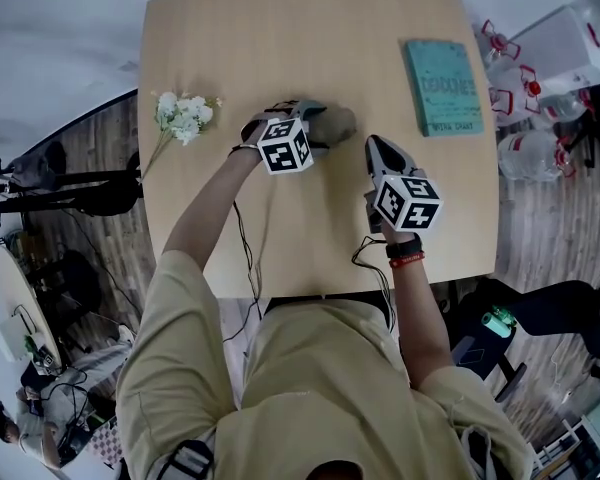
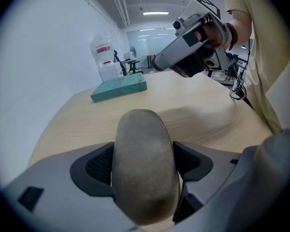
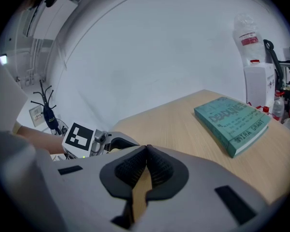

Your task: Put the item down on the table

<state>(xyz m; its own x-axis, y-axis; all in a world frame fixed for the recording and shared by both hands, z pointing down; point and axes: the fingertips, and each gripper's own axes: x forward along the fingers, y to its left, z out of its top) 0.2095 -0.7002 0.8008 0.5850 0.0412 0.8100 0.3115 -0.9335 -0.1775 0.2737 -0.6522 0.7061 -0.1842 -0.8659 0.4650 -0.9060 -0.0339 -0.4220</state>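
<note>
Left gripper [image 1: 318, 128] clamped on grey-brown oval item [image 2: 142, 153] at wooden table [image 1: 280, 48] centre, right gripper [image 3: 146, 158] pads pressed together, empty, teal book [image 1: 442, 86] nearby.

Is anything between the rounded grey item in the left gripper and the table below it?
Nothing visible. The table by the item in the left gripper is bare; the flowers, the book and the right gripper stand apart.

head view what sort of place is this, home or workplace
Probably an office or lab workspace: a plain wooden table, large water bottles on the floor beside it, and strip ceiling lights over office chairs further back.
</note>
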